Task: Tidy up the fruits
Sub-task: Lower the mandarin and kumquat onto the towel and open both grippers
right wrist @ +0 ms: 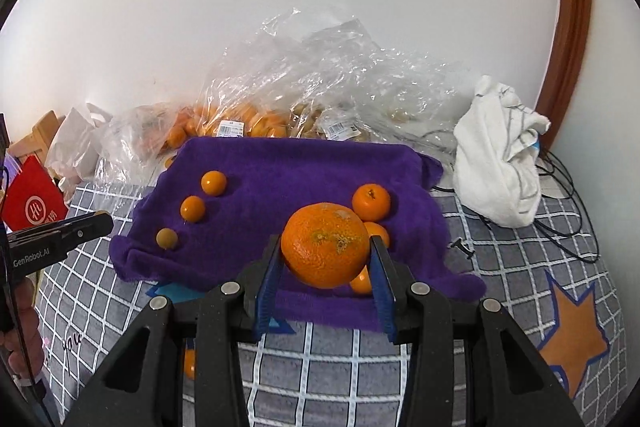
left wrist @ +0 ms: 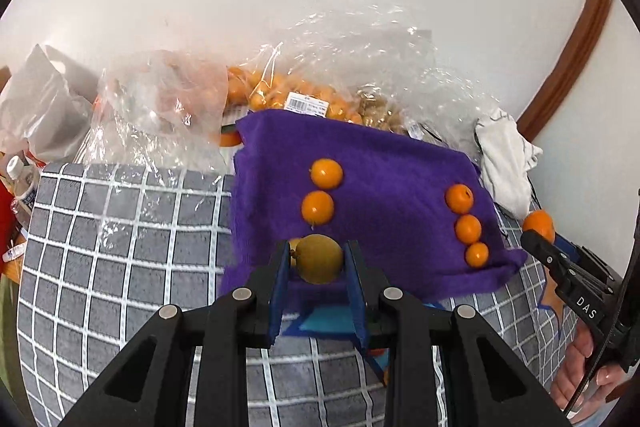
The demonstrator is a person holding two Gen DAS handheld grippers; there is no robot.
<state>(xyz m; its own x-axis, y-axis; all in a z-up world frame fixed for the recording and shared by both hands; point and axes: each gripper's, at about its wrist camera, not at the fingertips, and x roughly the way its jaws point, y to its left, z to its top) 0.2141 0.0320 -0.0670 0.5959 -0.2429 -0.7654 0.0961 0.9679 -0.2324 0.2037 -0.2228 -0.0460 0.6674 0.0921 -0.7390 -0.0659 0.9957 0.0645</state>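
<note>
Grey checked blanket (left wrist: 120, 267) covers the bed, an orange star (right wrist: 572, 335) printed on it at right. Purple towel (left wrist: 380, 187) lies spread on the blanket. Behind the towel, against the wall, sit crumpled clear bags (right wrist: 320, 75) with small orange fruit and barcode labels. White cloth (right wrist: 496, 155) is bunched to the right of the towel, black cables beside it. Red packet (right wrist: 34, 203) at far left in the right wrist view.

Right gripper (right wrist: 326, 259) clamps a mandarin (right wrist: 325, 250) between its blue pads, held over the towel's near right part, in front of the right column. Left gripper (left wrist: 318, 263) pinches a yellowish-brown fruit (left wrist: 319, 258) at the towel's near edge, at the foot of the left column; whether it touches the towel, cannot tell. In the right wrist view the fruit shows as a small dull ball below the left column, with the left gripper's tip just beside it.

On the towel, left column: two small oranges (left wrist: 322, 191), just apart, one behind the other. Right column: three small oranges (left wrist: 468, 225) in a line, near each other, shrinking toward the near edge. In the right wrist view the mandarin hides most of that column.

One more orange (right wrist: 189, 363) lies on the blanket under the right gripper's left arm.
</note>
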